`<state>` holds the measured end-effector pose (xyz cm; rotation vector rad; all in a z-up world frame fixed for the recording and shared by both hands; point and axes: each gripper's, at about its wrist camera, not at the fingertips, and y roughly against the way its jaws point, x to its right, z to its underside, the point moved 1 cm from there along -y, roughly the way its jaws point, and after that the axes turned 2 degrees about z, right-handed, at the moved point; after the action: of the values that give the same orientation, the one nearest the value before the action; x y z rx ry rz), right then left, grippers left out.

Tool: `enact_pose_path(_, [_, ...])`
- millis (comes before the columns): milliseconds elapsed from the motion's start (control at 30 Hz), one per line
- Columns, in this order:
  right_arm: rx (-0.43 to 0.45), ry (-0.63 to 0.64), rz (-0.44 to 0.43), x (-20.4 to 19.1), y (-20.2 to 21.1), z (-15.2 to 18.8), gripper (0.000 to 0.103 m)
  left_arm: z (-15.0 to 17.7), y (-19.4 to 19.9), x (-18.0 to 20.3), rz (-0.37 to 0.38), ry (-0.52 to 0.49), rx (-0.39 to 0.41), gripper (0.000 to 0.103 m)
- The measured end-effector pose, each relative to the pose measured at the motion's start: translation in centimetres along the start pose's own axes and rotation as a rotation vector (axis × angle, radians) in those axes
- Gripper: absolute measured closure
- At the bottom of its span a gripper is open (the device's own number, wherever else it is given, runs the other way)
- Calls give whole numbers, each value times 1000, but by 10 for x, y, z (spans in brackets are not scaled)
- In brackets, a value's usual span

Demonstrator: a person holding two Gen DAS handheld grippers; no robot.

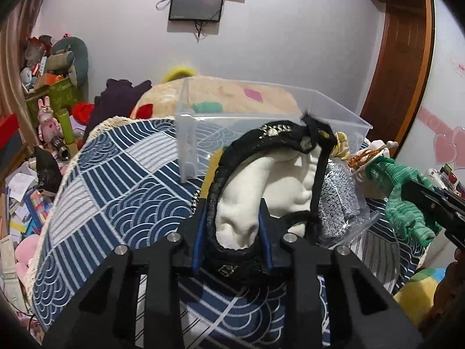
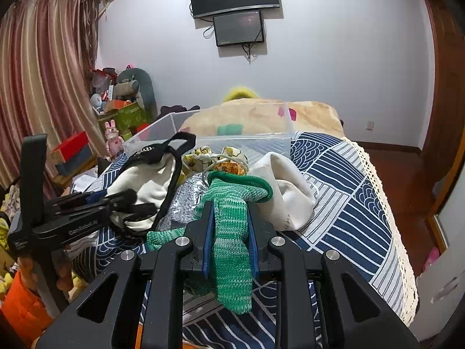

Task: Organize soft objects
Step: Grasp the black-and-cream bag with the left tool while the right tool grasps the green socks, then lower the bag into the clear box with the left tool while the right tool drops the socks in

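Note:
My left gripper is shut on a white and black fabric piece with a black strap and sequin trim, held above the blue patterned cloth. It also shows in the right wrist view, where the left gripper is at the left. My right gripper is shut on a green knitted item, also seen in the left wrist view. A clear plastic bin stands behind them. A silver sequin piece, a white cloth bag and a yellow floral pouch lie between.
The blue wave-patterned cloth with a lace edge covers the surface. A beige blanket lies behind the bin. Clutter of toys and boxes stands at the left wall. A wooden door is at the right.

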<state>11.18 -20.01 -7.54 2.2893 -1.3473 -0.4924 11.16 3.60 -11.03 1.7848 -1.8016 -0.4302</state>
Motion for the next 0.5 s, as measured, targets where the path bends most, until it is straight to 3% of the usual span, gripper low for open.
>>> enact_pose_path(500, [110, 41, 11, -10, 25, -27, 85, -20, 56, 6, -12, -29, 152, 75])
